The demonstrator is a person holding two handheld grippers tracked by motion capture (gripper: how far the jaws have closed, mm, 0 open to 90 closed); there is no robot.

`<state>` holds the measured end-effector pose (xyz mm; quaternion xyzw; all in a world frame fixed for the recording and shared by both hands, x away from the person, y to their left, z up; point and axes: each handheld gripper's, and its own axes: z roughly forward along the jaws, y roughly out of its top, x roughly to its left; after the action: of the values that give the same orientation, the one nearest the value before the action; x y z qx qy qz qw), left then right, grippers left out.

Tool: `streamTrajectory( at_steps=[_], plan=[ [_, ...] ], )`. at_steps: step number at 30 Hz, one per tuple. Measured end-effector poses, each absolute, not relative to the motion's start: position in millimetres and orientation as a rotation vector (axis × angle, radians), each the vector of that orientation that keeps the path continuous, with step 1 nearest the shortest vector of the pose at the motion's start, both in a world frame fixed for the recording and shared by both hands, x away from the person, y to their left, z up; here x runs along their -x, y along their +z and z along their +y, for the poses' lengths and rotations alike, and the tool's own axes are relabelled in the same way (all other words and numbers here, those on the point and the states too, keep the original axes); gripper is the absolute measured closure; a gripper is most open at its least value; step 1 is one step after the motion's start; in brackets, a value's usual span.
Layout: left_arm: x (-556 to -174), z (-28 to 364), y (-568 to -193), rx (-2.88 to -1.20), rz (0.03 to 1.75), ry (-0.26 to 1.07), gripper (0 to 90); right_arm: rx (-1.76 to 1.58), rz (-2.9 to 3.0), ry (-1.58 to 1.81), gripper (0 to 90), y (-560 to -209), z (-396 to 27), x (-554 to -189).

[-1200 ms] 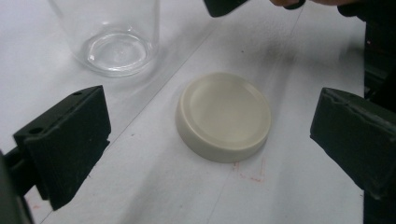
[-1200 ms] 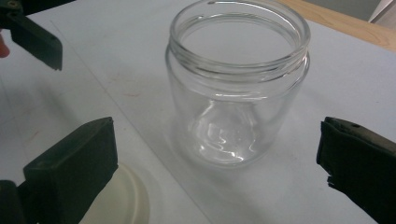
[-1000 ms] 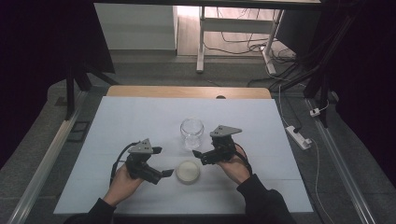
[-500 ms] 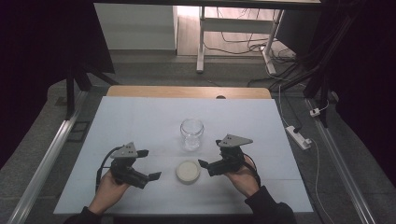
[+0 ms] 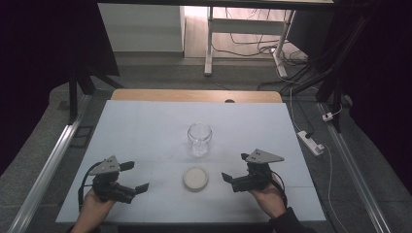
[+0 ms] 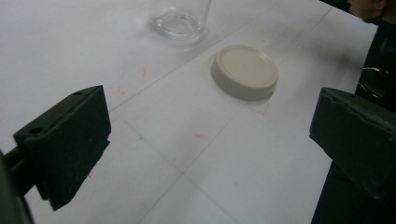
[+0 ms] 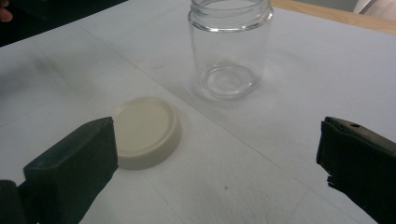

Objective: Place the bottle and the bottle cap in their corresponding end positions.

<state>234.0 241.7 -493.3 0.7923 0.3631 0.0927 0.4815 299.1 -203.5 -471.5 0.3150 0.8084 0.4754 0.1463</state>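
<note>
Nearest the person, both tools sit at the front edge of the white counter (image 5: 145,131), each in a hand. The left hand-held gripper (image 5: 132,176) hangs low at the front left with its jaws spread wide and nothing between them; in the left gripper view only bare counter lies in the gap. The right hand-held gripper (image 5: 234,175) sits at the front right, jaws likewise spread and empty, pointing inward toward the middle.

Between the two, a little farther in, the cream lid (image 5: 196,178) lies flat on the counter, touching neither tool. In the right gripper view it lies just beyond the left-hand jaw, clear of it.

Beyond the lid, near but apart from it, the glass jar (image 5: 199,139) stands upright and open-mouthed, with nothing visible inside.

As the things lie, the jar and lid are two separate pieces and neither is held. If the work is to take the lid off and set it down, that looks finished, with the hands clear on either side. If the work is to close the jar, everything is left: picking up the lid, steadying the jar, and seating and turning the lid on its threaded mouth.
</note>
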Motion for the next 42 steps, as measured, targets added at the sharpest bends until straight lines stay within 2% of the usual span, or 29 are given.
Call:
streamTrajectory(
  at_steps=[25, 42],
  plan=[
    [-185.9, 295.8, -513.8, -1.867, 1.102, 0.316, 0.0, -1.079, 2.214, 1.187, 0.0, -487.3, -281.1, -253.3],
    [-170.1, 310.7, -522.9, -1.908, 1.216, 0.359, 0.0, -1.203, 2.168, 1.135, 0.0, -493.0, -314.9, -233.0]
  ],
)
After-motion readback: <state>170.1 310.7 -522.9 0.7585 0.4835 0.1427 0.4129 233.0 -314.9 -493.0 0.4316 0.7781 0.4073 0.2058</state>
